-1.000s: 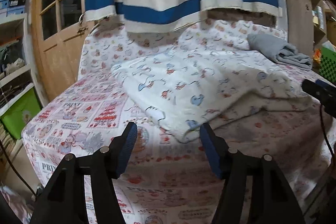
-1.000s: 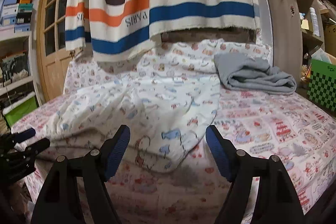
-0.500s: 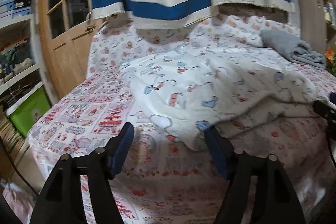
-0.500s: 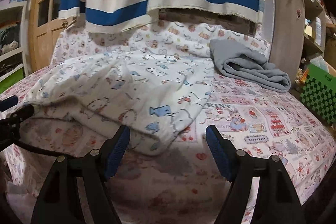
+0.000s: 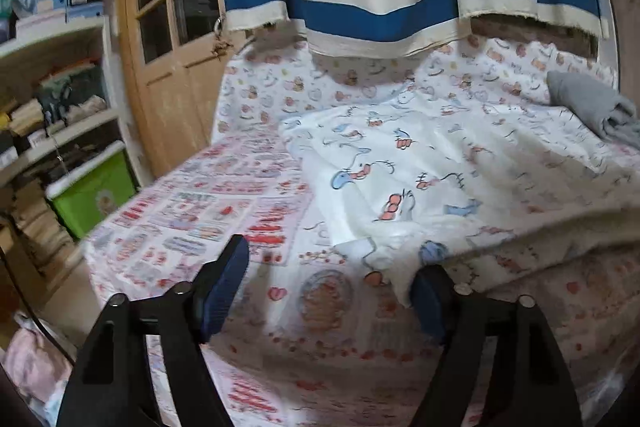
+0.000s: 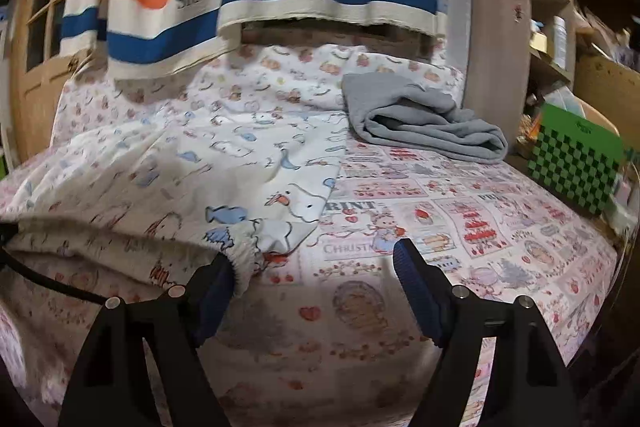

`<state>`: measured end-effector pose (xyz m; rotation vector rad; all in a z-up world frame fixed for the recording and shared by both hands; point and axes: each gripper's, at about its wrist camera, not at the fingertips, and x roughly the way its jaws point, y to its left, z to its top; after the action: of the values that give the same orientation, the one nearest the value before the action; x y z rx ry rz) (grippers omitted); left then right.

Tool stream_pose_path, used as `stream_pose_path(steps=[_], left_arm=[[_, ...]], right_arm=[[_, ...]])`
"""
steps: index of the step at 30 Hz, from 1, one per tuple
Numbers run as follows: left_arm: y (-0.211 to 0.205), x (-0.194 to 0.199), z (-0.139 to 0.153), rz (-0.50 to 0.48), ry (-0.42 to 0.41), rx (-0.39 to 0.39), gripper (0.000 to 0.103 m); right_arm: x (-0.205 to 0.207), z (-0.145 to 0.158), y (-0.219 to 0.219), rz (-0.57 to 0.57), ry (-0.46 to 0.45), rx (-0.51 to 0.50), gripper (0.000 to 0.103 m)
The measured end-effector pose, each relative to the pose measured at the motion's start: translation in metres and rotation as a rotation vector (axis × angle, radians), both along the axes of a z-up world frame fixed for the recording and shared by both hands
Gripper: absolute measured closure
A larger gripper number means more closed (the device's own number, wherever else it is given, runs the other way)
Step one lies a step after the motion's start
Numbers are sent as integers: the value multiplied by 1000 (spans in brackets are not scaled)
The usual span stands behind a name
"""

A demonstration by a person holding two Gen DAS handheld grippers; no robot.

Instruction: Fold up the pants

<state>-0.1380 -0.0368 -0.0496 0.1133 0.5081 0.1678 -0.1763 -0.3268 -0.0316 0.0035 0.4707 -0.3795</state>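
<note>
Hovering at the near hem of the folded pants [image 5: 420,163] on the bed [image 5: 208,211], both hand-held grippers gape empty — left hand-held gripper [image 5: 328,291] just widened, right hand-held gripper [image 6: 314,283] likewise open — next, pinch the corners.

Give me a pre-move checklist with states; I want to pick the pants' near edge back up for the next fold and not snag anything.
1. Left gripper open: ok, its jaws have just been opening, with only a pants corner by the right finger.
2. Right gripper open: ok, nothing clamped.
3. Pants lying on the sheet, folded over: ok, though the near edge is rumpled.
4. Near corner within reach of right gripper: ok, the corner lies at its left finger.
5. Grey cloth clear of the pants: cannot tell whether they touch.
6. Layers aligned underneath: cannot tell.
</note>
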Motion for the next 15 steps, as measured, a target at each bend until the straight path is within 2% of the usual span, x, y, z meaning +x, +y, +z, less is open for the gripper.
stream_pose_path(steps=[1, 3, 5, 8, 12, 15], left_arm=[[-1, -3, 0, 11, -15, 27, 25], [1, -10, 2, 35, -49, 47, 25], [9, -13, 5, 41, -52, 11, 25], [18, -17, 4, 21, -36, -41, 25], [16, -24, -4, -5, -35, -31, 25], [17, -26, -8, -30, -33, -51, 26]], right_arm=[[-8, 5, 1, -34, -46, -9, 26], [-14, 11, 7, -29, -63, -26, 23], [-17, 11, 11, -26, -58, -33, 23], [-20, 4, 5, -36, -33, 13, 23], [-23, -6, 0, -37, -9, 76, 23], [-23, -14, -3, 17, -18, 115, 23]])
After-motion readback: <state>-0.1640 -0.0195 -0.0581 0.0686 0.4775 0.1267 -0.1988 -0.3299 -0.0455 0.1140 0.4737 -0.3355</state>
